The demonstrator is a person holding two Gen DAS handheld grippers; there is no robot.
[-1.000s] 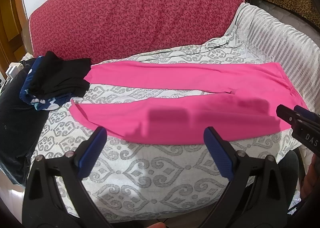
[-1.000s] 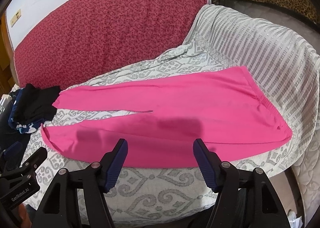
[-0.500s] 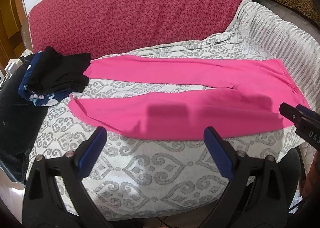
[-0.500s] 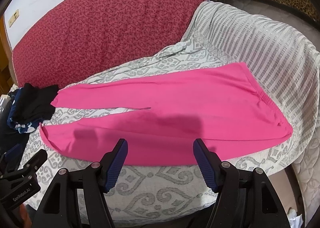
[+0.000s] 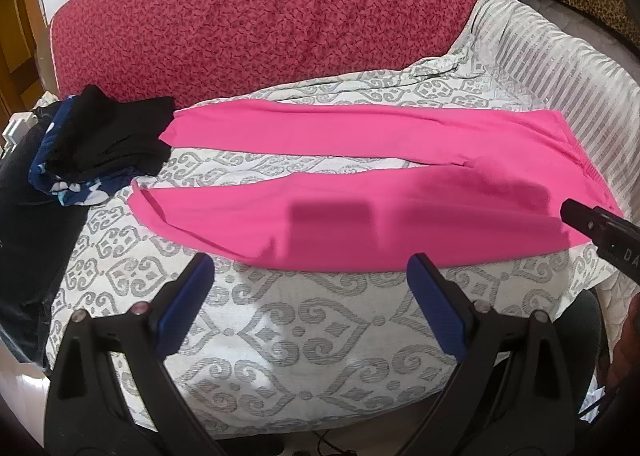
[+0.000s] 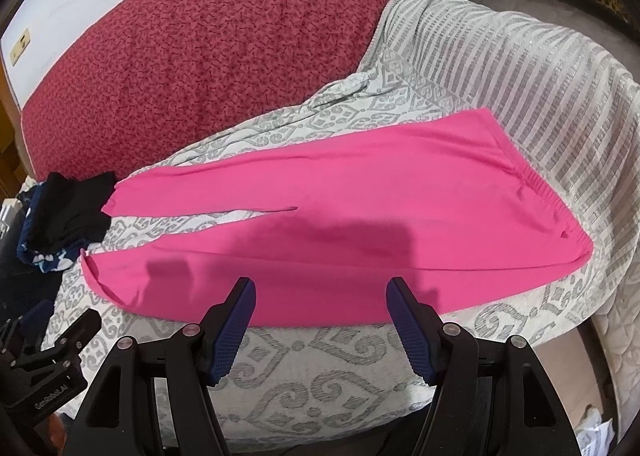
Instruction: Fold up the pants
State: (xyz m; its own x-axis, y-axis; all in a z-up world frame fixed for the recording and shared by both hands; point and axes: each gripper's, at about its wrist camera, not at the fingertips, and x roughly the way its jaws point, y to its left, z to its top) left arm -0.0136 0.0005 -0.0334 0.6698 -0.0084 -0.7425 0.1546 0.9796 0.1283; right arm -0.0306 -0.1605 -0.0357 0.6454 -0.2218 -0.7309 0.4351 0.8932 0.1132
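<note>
pink pants (image 5: pixel 360 184) flat on grey-patterned bedcover (image 5: pixel 304 336)

The left gripper (image 5: pixel 310 276) has matte black, triangular cut-out arms with silver round screws at the joints and blue ribbed pads (image 5: pixel 182 308) on the inner faces of its fingers. The right gripper (image 6: pixel 320 302) is built alike: black frame, silver screws, dark blue textured pads (image 6: pixel 408 332). White lettering "GenRobot.AI" marks the left gripper's black housing in the right wrist view; partial letters "DA" show on the right's.
</note>
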